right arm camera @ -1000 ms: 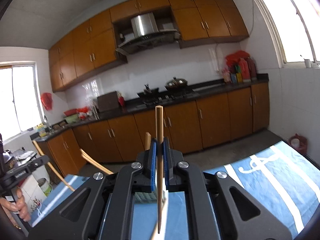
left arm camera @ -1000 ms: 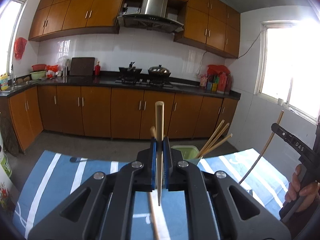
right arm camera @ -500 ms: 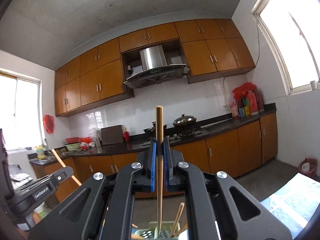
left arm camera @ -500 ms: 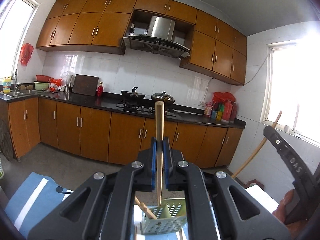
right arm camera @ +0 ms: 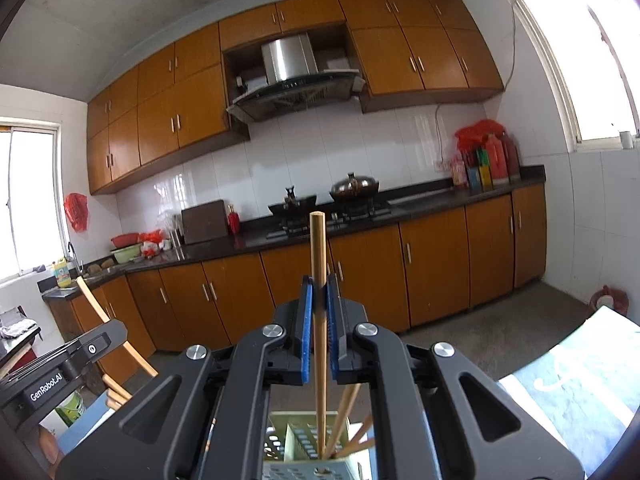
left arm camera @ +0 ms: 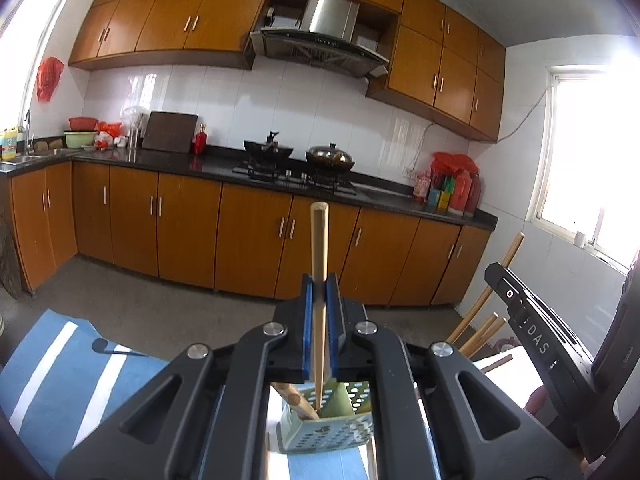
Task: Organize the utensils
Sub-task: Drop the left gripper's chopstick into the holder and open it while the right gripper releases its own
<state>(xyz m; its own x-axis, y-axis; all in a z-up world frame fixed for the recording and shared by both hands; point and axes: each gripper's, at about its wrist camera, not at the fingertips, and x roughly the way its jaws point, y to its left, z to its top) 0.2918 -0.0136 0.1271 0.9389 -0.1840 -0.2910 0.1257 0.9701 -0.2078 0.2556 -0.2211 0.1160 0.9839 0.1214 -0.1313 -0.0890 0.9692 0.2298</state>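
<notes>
The left gripper (left arm camera: 319, 320) was clenched on a wooden chopstick (left arm camera: 319, 280), its blue pads pressed against the stick from both sides. The chopstick stood nearly upright, its blunt end up against the view of the kitchen cabinets (left arm camera: 248, 236) and its thin tip just above or inside the open top of a pale green perforated holder (left arm camera: 320, 436); which of the two could not be told. A thicker wooden handle (left arm camera: 294, 398) leaned in that holder toward its left side. The right gripper (right arm camera: 319, 328) was likewise clenched on a second chopstick (right arm camera: 318, 280), held upright, with its lower end reaching down into the same holder (right arm camera: 296, 436), where several more chopsticks (right arm camera: 348, 420) leaned to the right. The holder stood on a tabletop covered by a blue cloth with white stripes (left arm camera: 60, 360). In the left wrist view the right gripper showed at the right edge, beside more chopsticks (left arm camera: 480, 324) sticking up.
</notes>
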